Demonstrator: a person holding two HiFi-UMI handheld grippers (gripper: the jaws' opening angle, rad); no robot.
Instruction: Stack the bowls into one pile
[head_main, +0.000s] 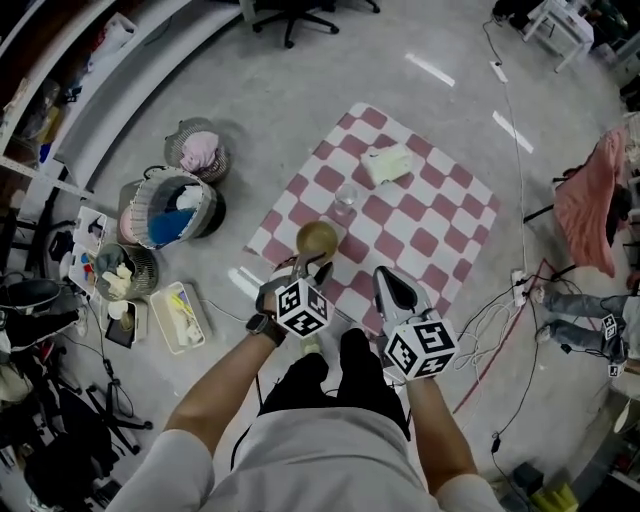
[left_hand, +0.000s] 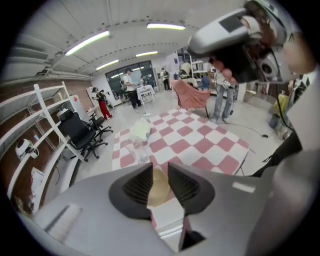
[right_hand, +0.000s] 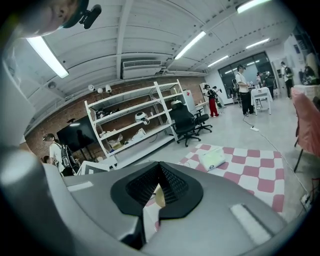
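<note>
A tan bowl (head_main: 317, 239) hangs over the near edge of the red-and-white checked mat (head_main: 430, 215). My left gripper (head_main: 311, 268) is shut on its near rim. In the left gripper view the bowl (left_hand: 159, 187) fills the narrow gap between the two dark jaws of the left gripper (left_hand: 160, 176). My right gripper (head_main: 386, 277) hovers just right of the bowl, shut with nothing in it. In the right gripper view its jaws meet at the tips of the right gripper (right_hand: 160, 172), and a sliver of the bowl (right_hand: 159, 198) shows below them. I see no other bowl.
A clear glass (head_main: 345, 197) and a pale yellow-green pouch (head_main: 388, 163) lie on the mat. Baskets (head_main: 165, 210) and a tray (head_main: 178, 316) sit on the floor at left. Cables (head_main: 495, 320) and a pink cloth (head_main: 590, 200) are at right, and people stand far off.
</note>
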